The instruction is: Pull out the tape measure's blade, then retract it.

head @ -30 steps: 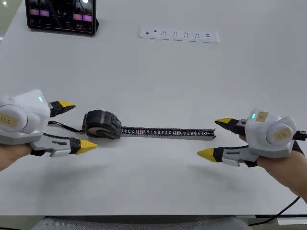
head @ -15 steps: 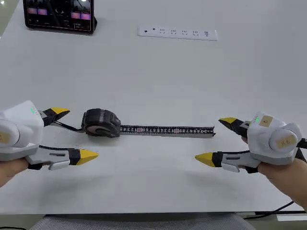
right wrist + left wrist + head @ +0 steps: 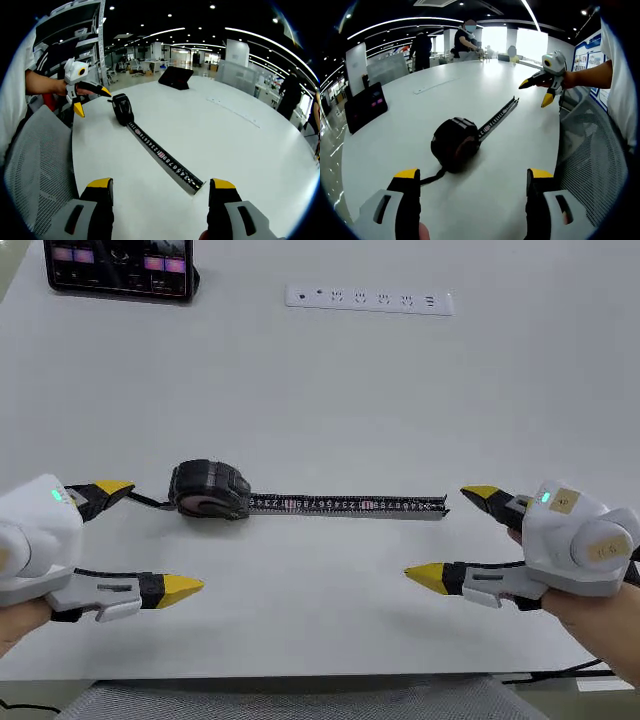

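Tape measure (image 3: pixel 210 490) blade (image 3: pixel 345 505) out; left hand-held gripper (image 3: pixel 152 536), right hand-held gripper (image 3: pixel 447 532) spread; left gripper view shows people (image 3: pixel 422 49)

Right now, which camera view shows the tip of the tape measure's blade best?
The right gripper view: the blade tip lies close ahead, numbers readable. The head view shows it small; the left gripper view shows it far off, tiny.
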`<state>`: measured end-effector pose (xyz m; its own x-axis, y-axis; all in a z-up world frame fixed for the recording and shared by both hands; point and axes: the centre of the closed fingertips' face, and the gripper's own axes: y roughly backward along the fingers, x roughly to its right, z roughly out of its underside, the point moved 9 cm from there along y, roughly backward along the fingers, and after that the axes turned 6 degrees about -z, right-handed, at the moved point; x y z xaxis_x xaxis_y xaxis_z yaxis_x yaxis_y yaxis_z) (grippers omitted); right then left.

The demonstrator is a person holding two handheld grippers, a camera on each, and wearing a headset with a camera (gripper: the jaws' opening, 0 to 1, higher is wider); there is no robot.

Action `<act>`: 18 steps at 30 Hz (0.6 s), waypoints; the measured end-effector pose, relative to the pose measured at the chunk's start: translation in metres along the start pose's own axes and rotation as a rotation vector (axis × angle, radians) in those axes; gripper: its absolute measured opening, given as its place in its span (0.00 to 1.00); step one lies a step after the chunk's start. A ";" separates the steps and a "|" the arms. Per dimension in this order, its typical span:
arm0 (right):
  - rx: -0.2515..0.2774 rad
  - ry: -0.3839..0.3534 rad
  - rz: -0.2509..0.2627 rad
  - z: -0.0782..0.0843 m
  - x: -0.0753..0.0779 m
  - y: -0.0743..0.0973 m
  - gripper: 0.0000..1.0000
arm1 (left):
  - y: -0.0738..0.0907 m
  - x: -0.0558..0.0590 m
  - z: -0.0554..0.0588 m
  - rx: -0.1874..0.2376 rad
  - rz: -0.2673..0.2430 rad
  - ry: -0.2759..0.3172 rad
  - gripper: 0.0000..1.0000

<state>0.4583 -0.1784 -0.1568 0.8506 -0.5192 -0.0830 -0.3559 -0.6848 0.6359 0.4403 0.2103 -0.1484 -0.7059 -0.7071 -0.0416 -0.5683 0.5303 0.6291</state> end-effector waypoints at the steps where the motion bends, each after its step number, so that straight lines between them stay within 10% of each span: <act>1: 0.000 -0.001 0.001 0.002 -0.001 0.000 0.77 | 0.001 0.000 0.001 0.002 -0.005 0.004 0.85; 18: 0.015 -0.017 0.010 0.009 -0.015 0.006 0.75 | 0.012 0.015 0.013 -0.007 -0.019 0.034 0.85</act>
<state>0.4402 -0.1790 -0.1587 0.8404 -0.5345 -0.0896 -0.3701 -0.6869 0.6254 0.4178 0.2121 -0.1513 -0.6798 -0.7329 -0.0270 -0.5787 0.5134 0.6337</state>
